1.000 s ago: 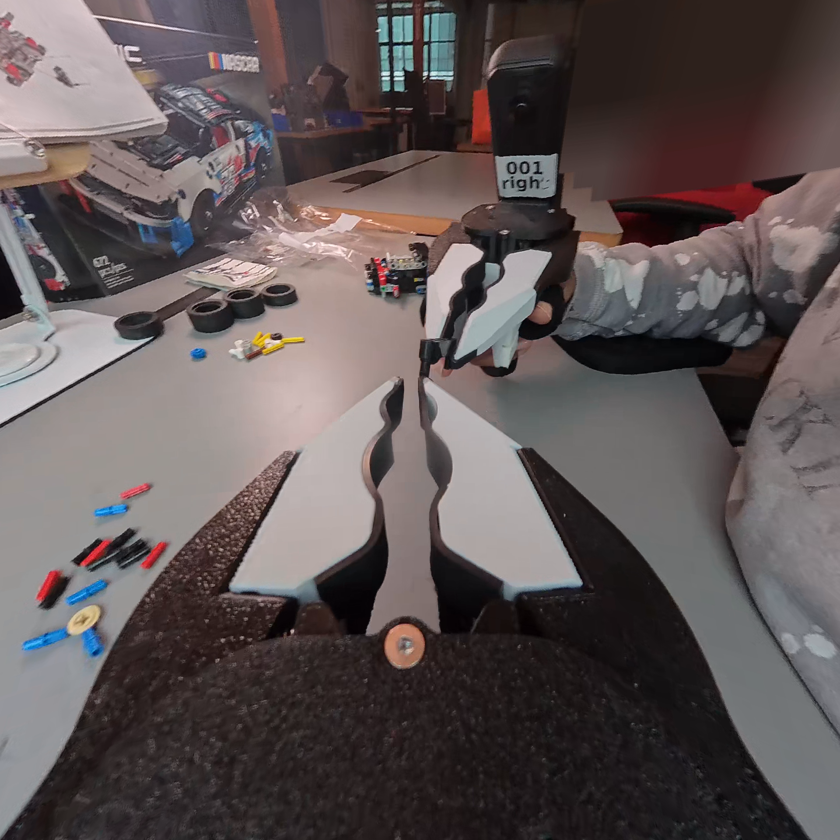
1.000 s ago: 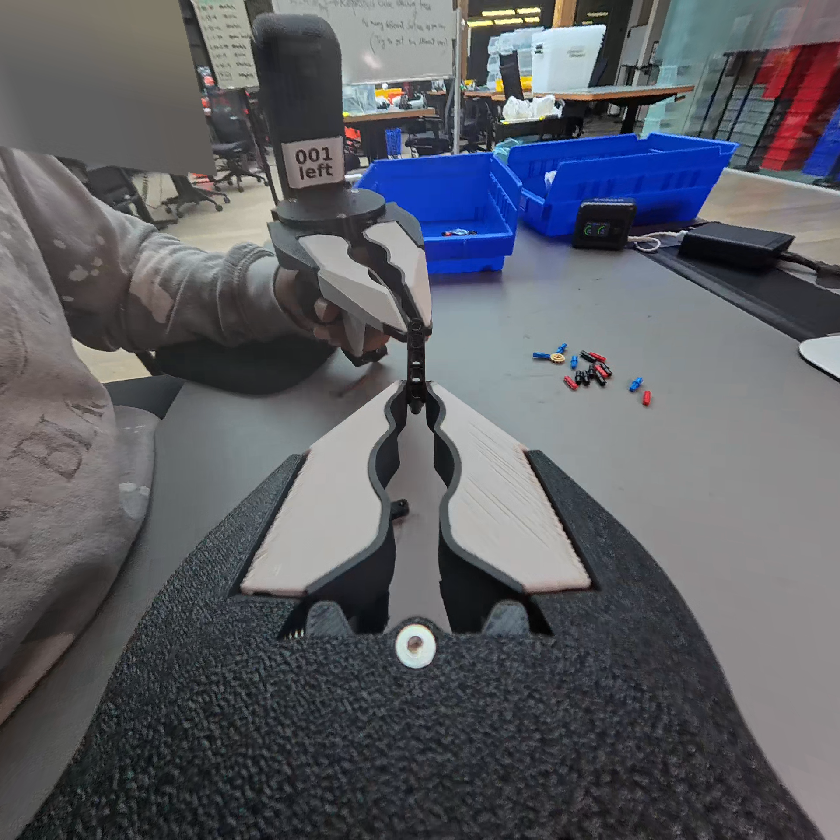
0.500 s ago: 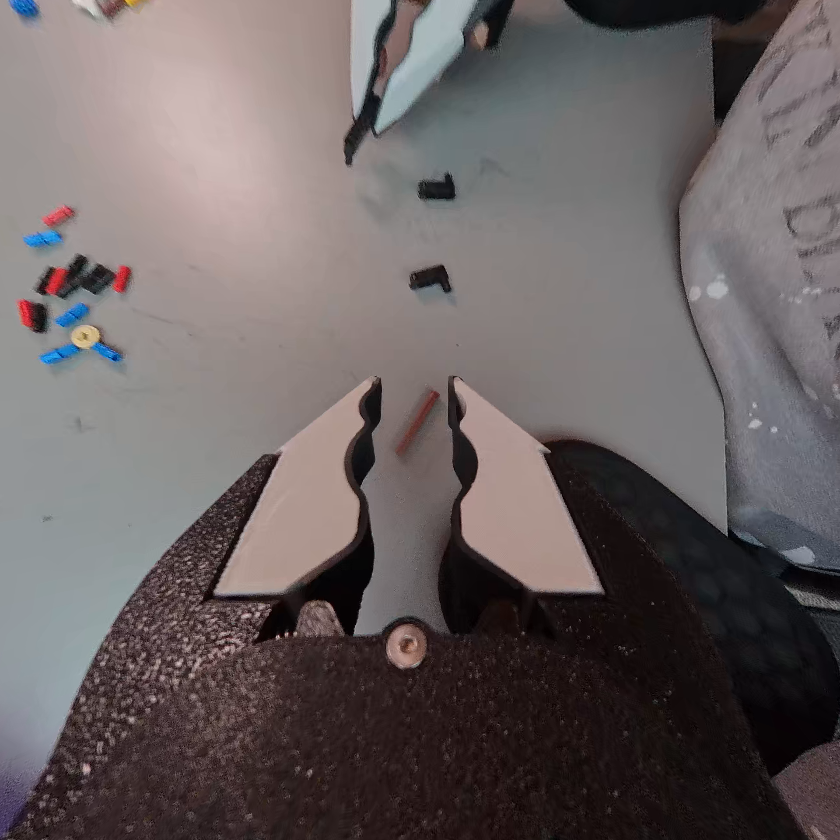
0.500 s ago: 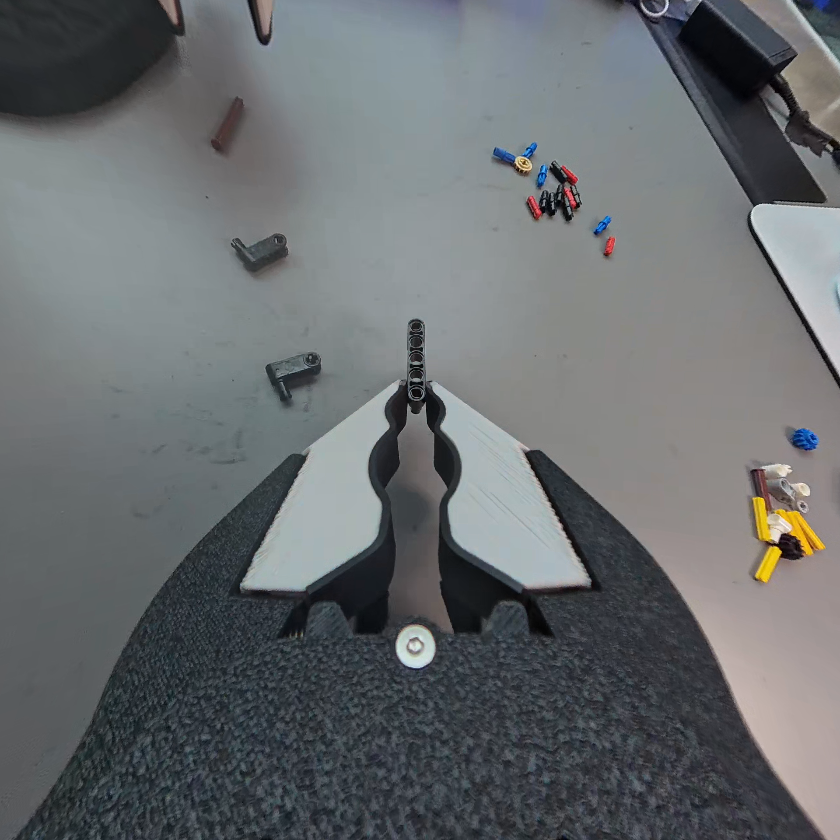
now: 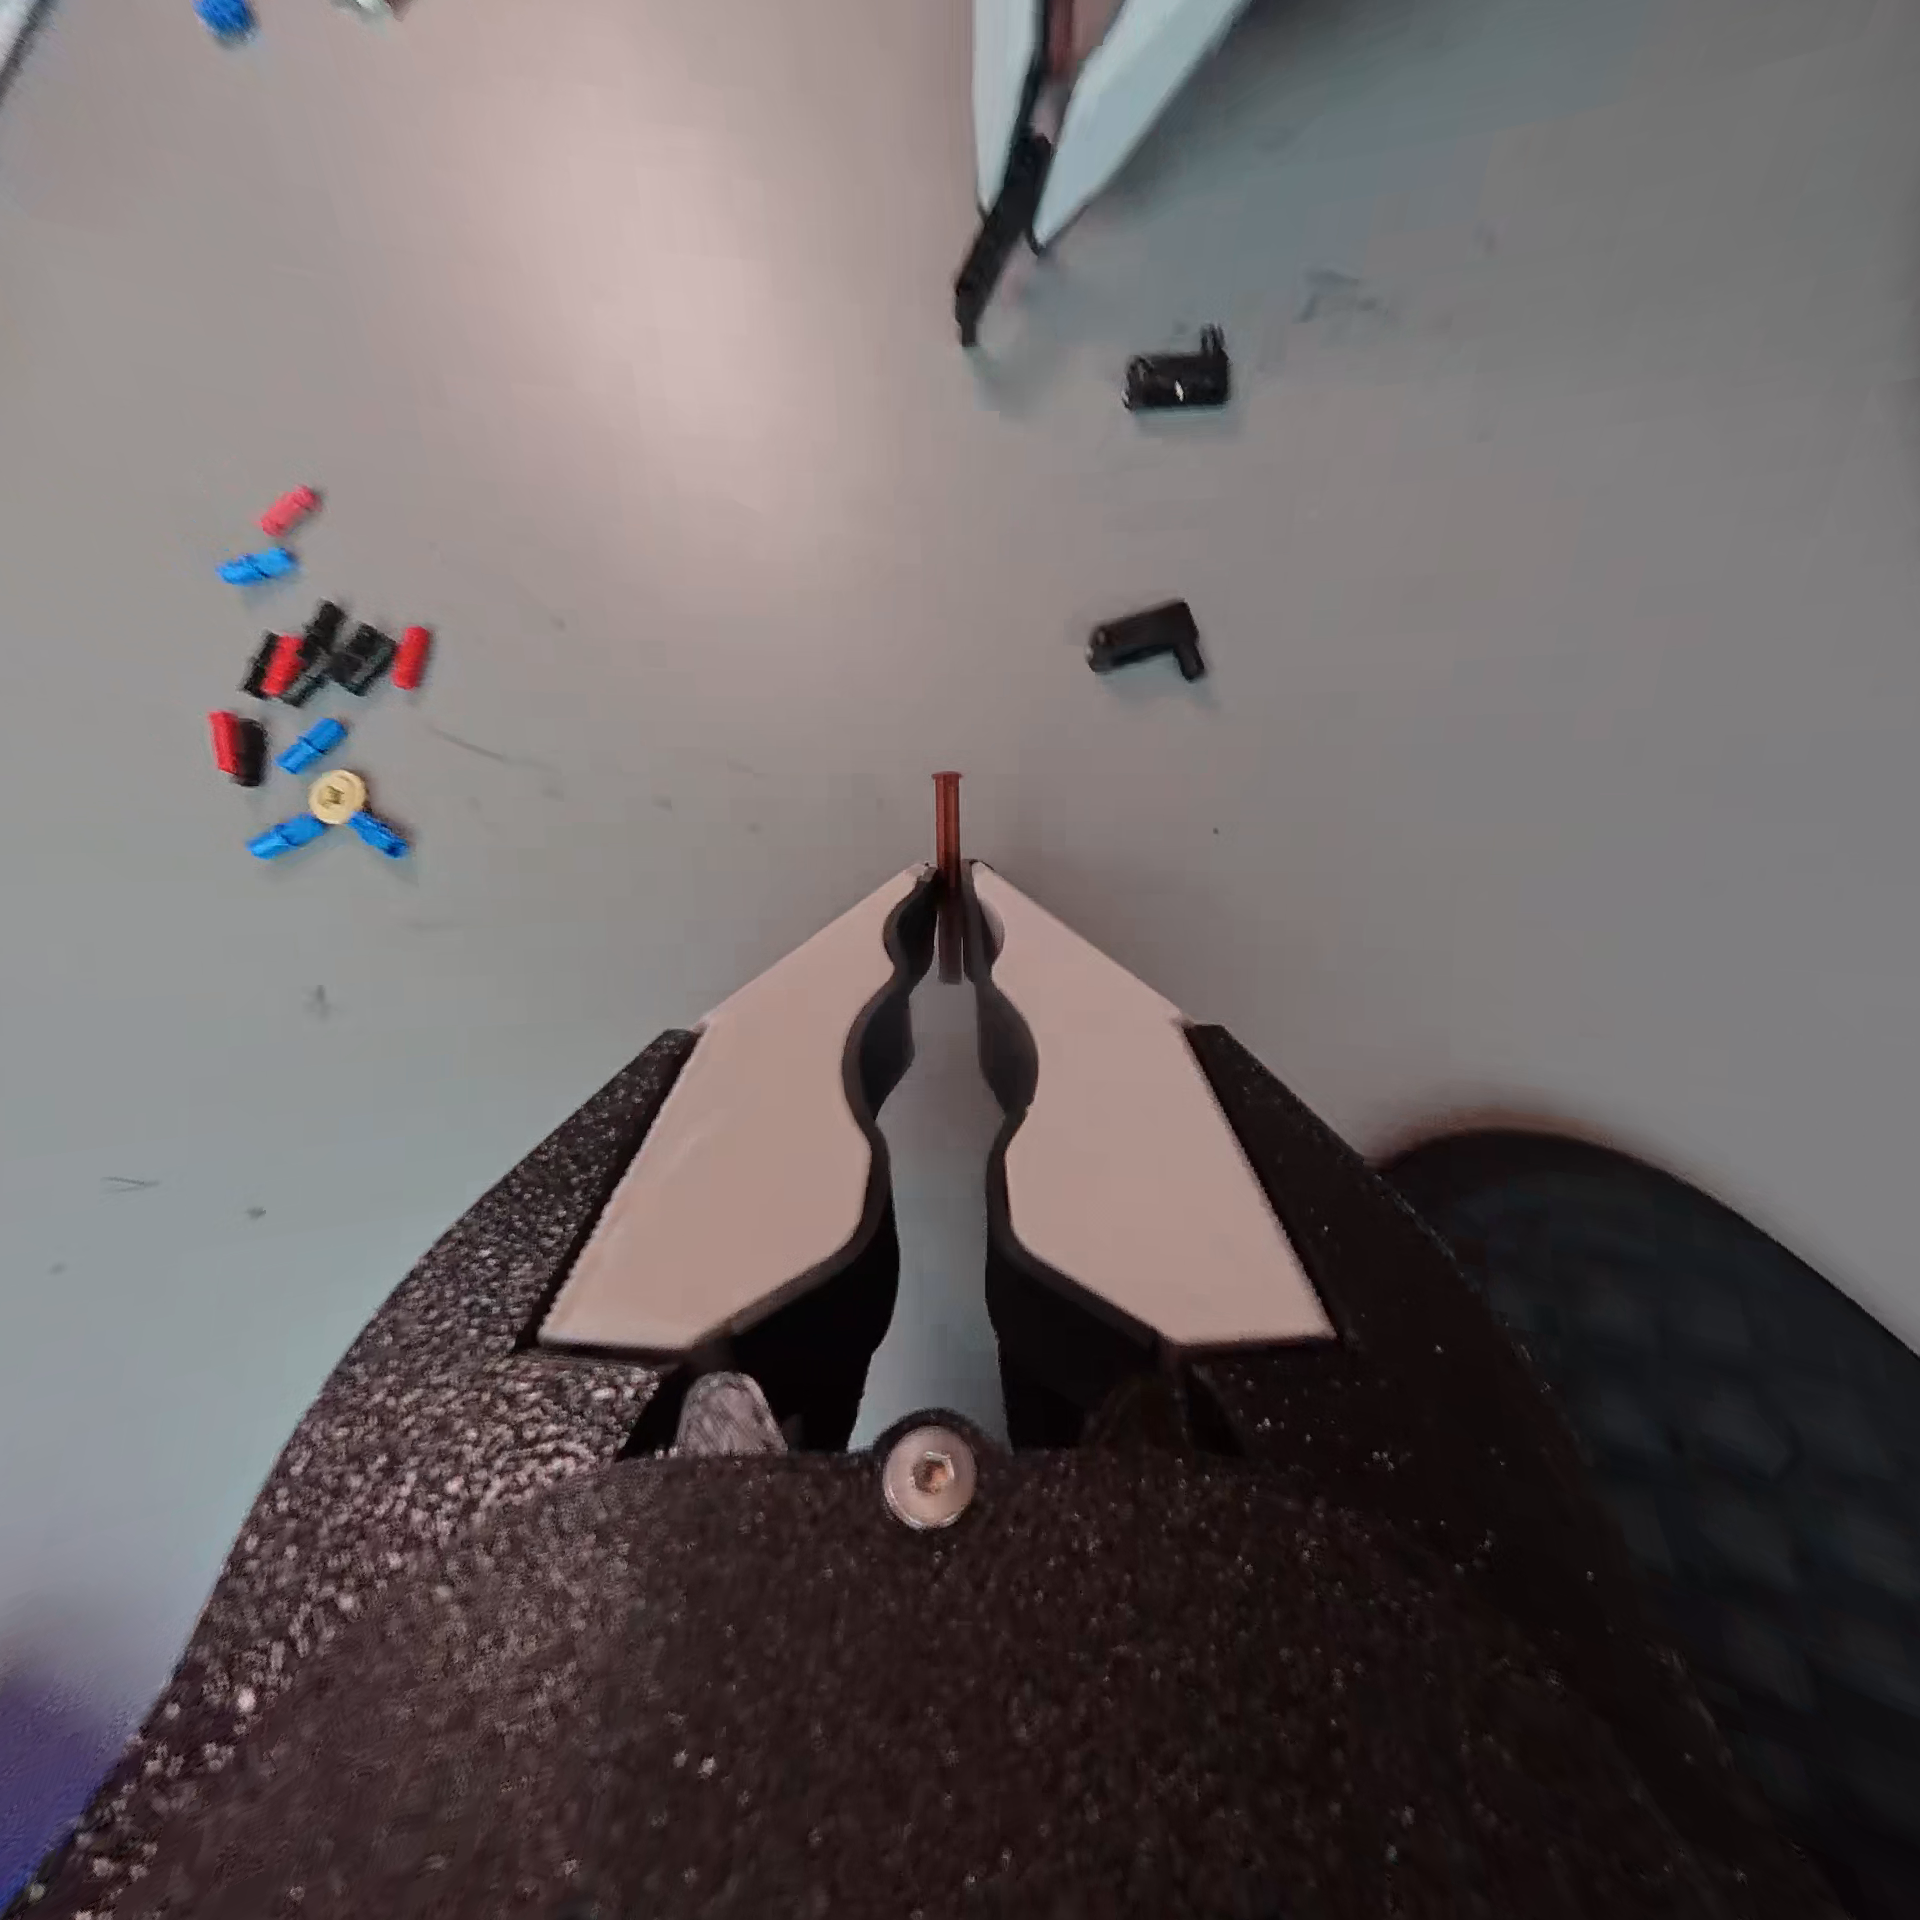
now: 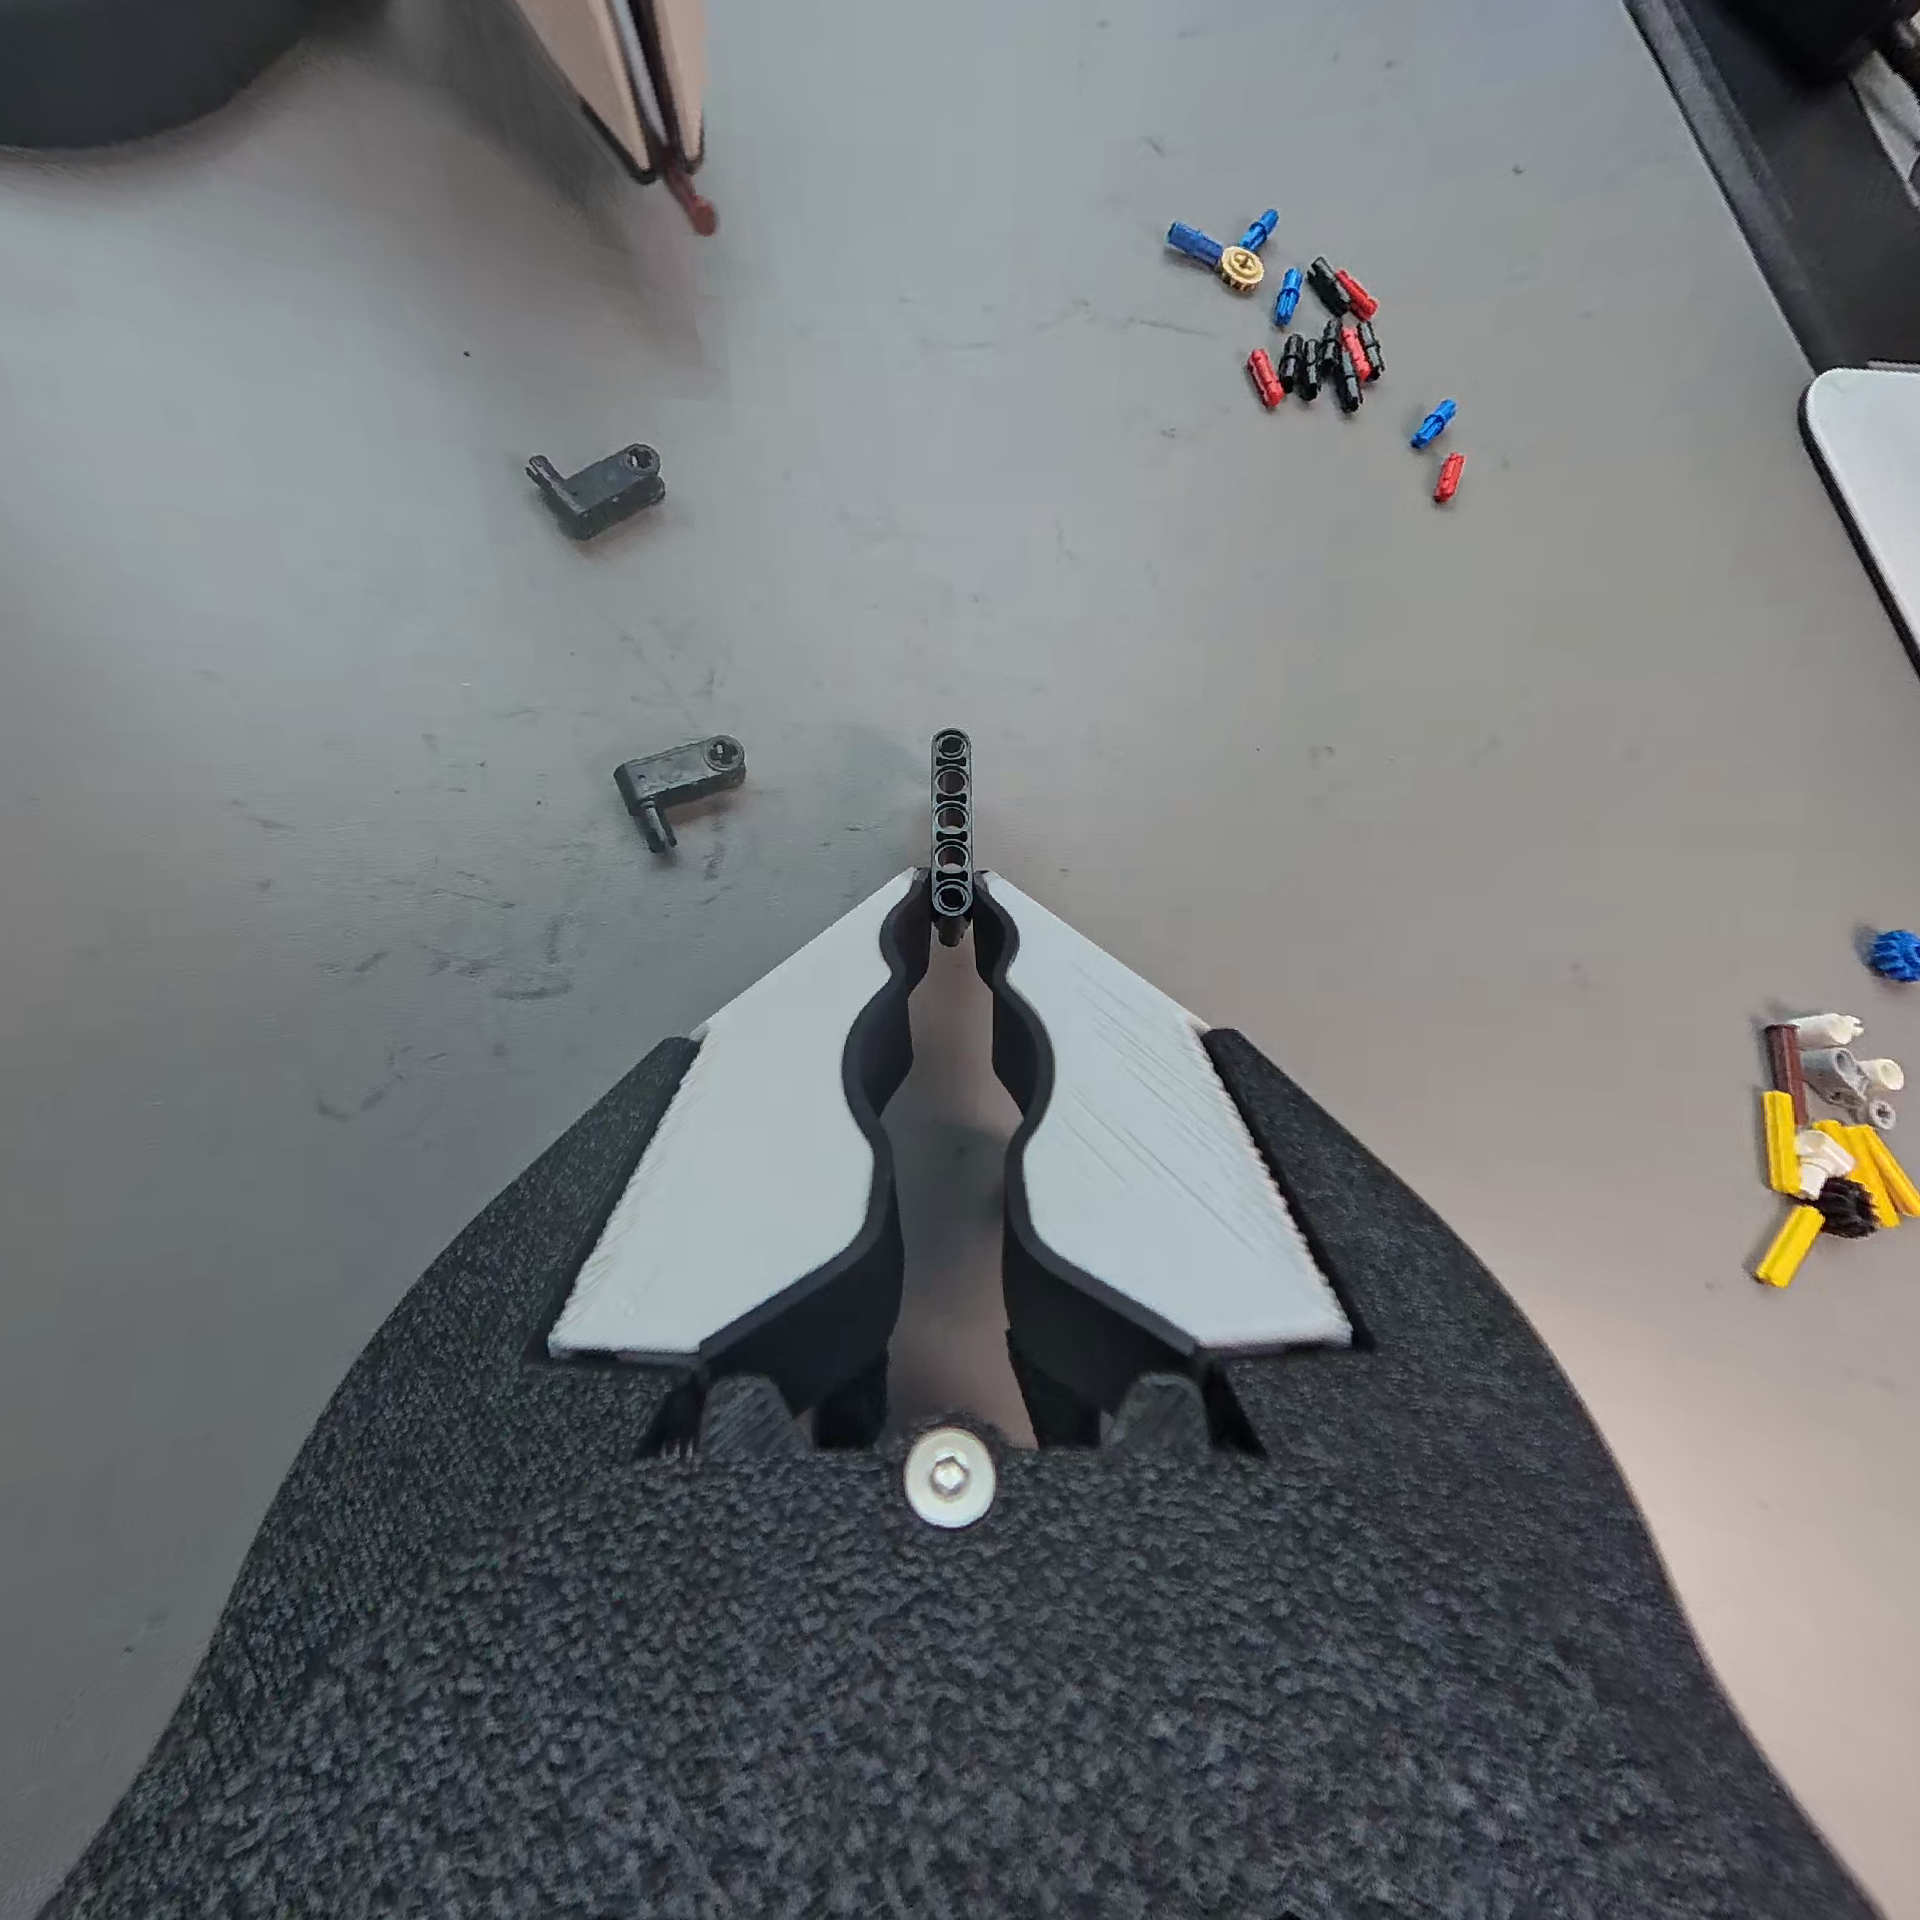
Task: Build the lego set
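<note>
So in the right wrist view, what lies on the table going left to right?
Upper black L-shaped connector → lower black L-shaped connector → black holed beam in the right gripper → red, blue and black pins → yellow and white pile.

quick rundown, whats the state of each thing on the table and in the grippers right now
left gripper: shut on the brown axle
brown axle: held, its end sticking out past the fingers
right gripper: shut on the black beam
black beam: held at one end, holes facing the camera
two black L-shaped connectors: loose on the table, apart
red, blue and black pins: scattered in a loose pile
yellow and white pieces: piled loose
</note>
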